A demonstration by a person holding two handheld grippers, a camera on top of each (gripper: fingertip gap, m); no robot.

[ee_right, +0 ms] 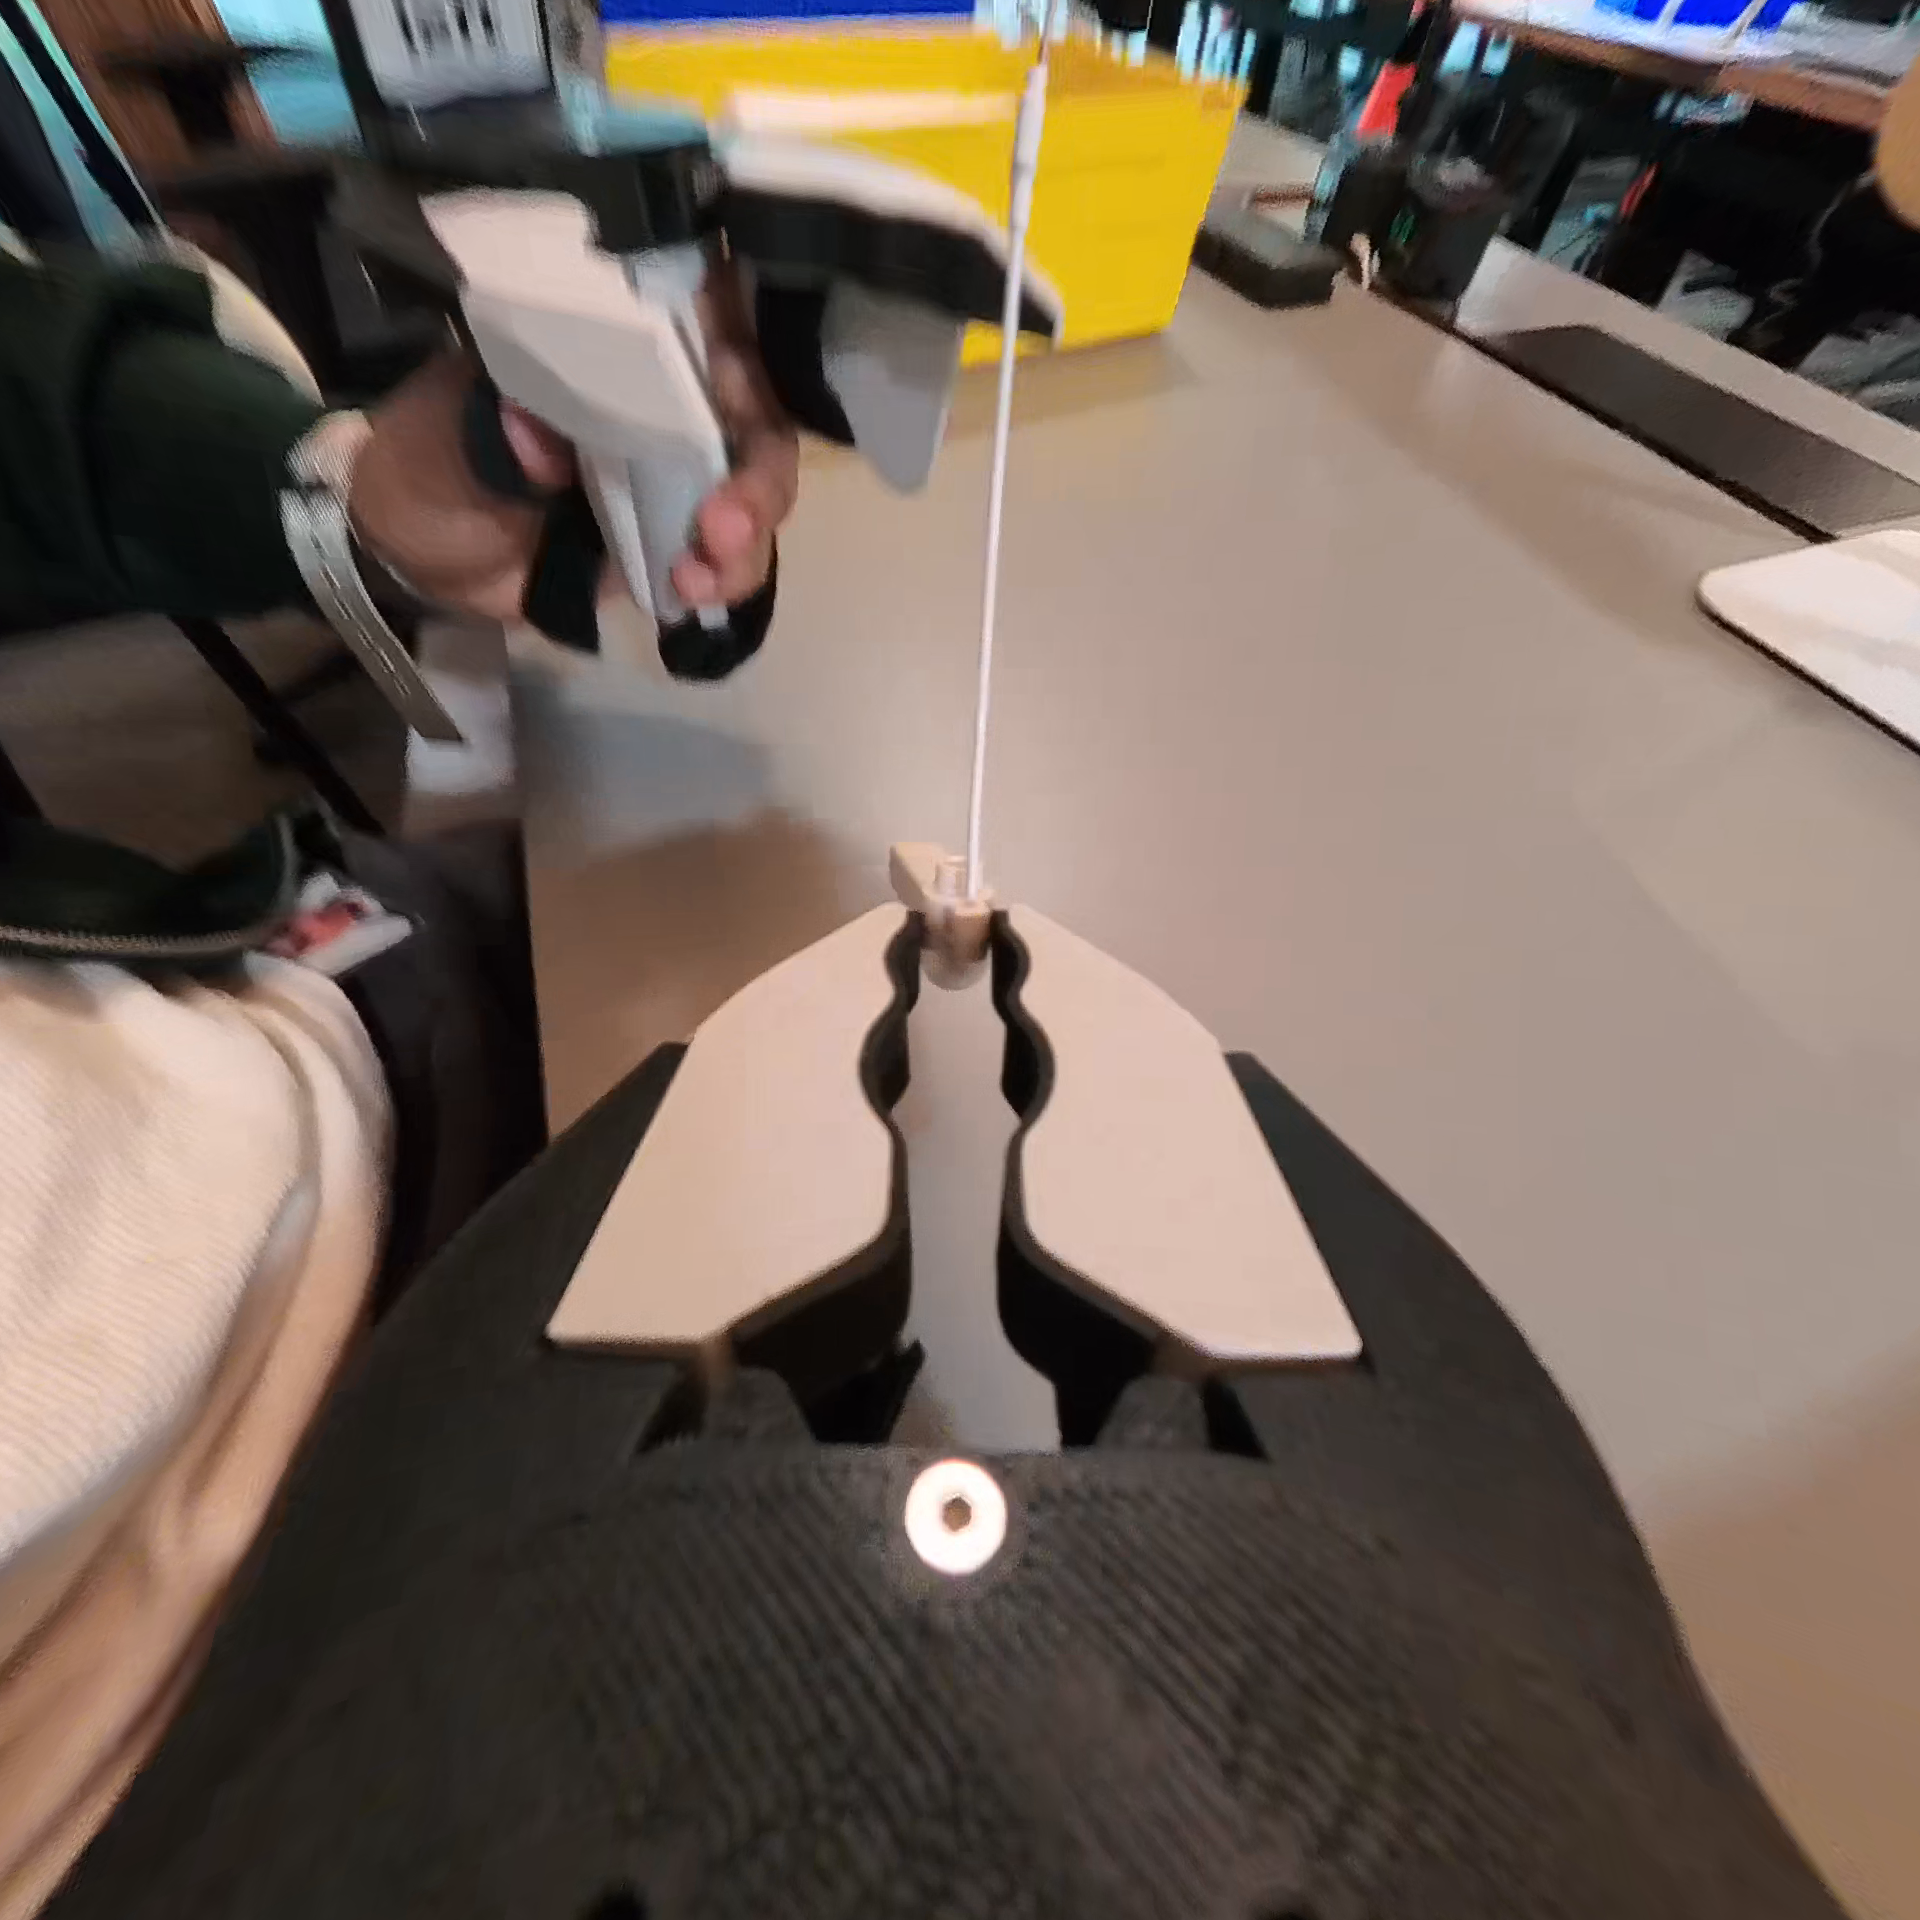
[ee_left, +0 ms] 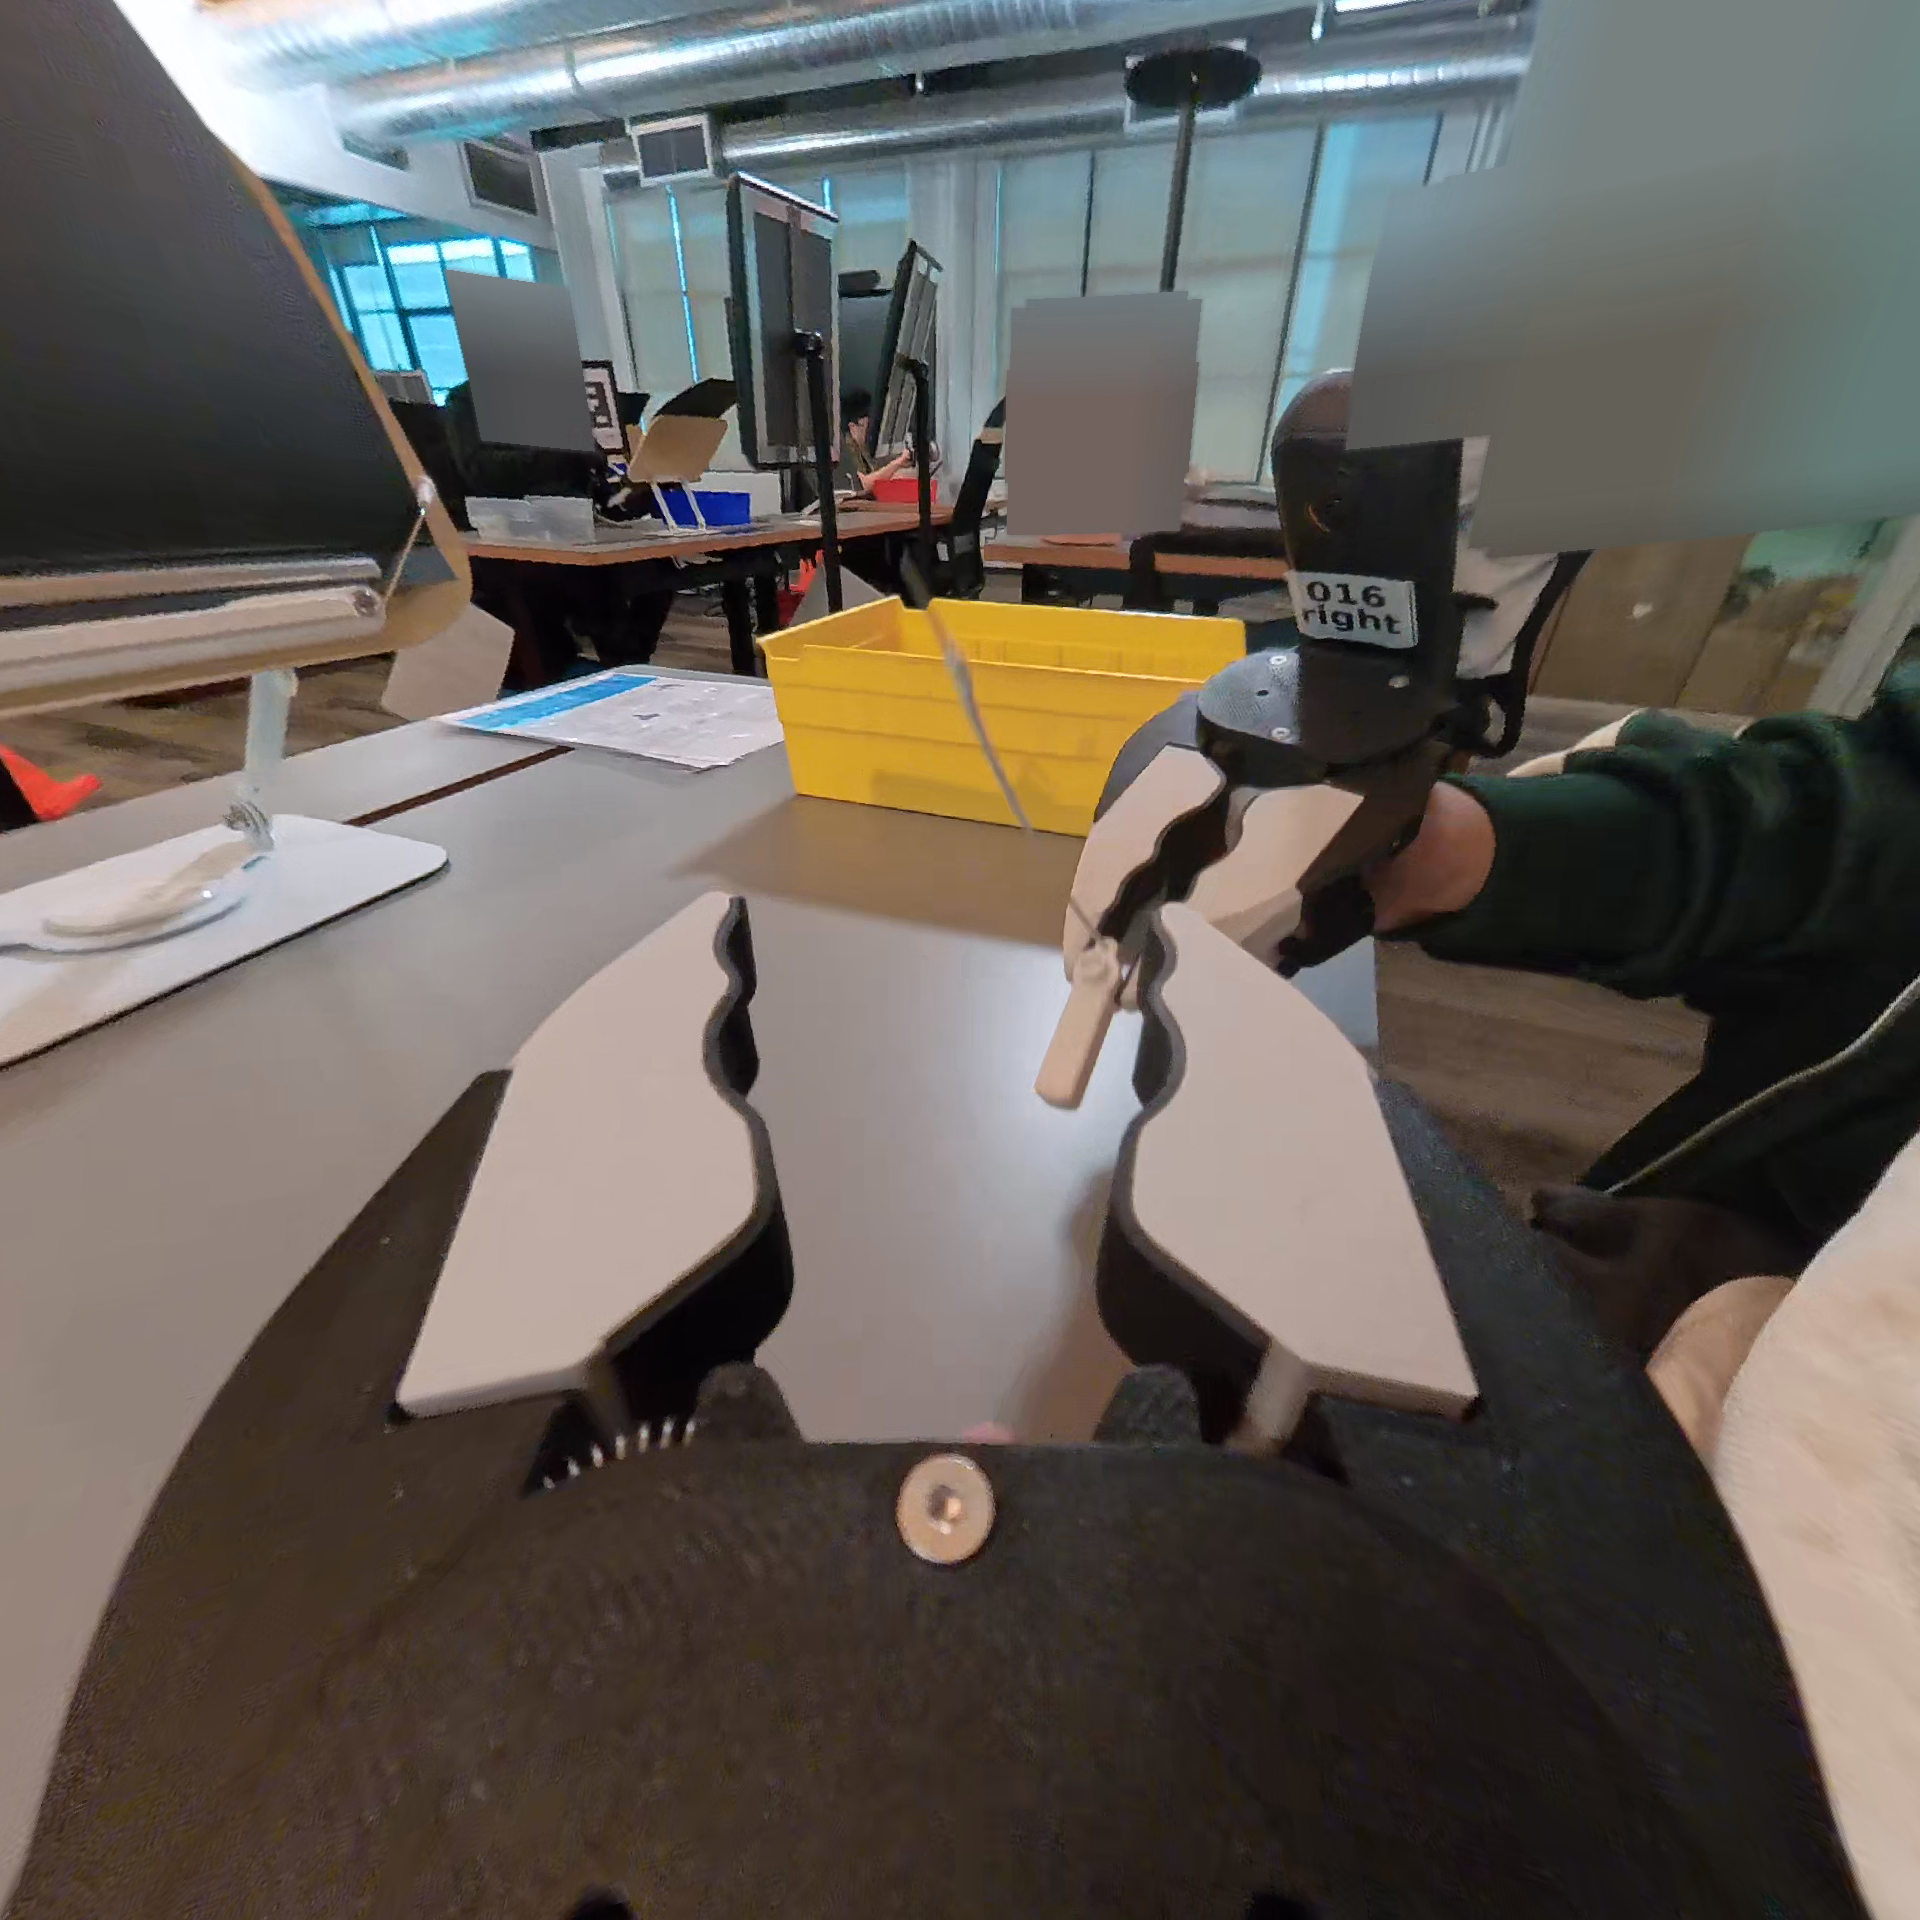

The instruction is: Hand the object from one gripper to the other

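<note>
The object is a small beige handle (ee_left: 1075, 1029) with a thin white rod (ee_left: 987, 727) rising from it. My right gripper (ee_left: 1117, 956) is shut on its upper end and holds it above the grey table (ee_left: 416, 1039), just by my left gripper's right fingertip. In the right wrist view the handle (ee_right: 940, 894) is pinched at the tips of my right gripper (ee_right: 951, 925), and the rod (ee_right: 992, 520) points forward. My left gripper (ee_left: 951, 914) is open and empty. It shows blurred at the upper left of the right wrist view (ee_right: 977, 395), beside the rod.
A yellow bin (ee_left: 997, 707) stands at the table's far side, with a printed sheet (ee_left: 623, 717) left of it. A white stand base (ee_left: 208, 894) with a tilted board sits at the left. The person's dark sleeve (ee_left: 1714, 852) is at the right. The tips of one gripper are about 9 cm away from the tips of the other.
</note>
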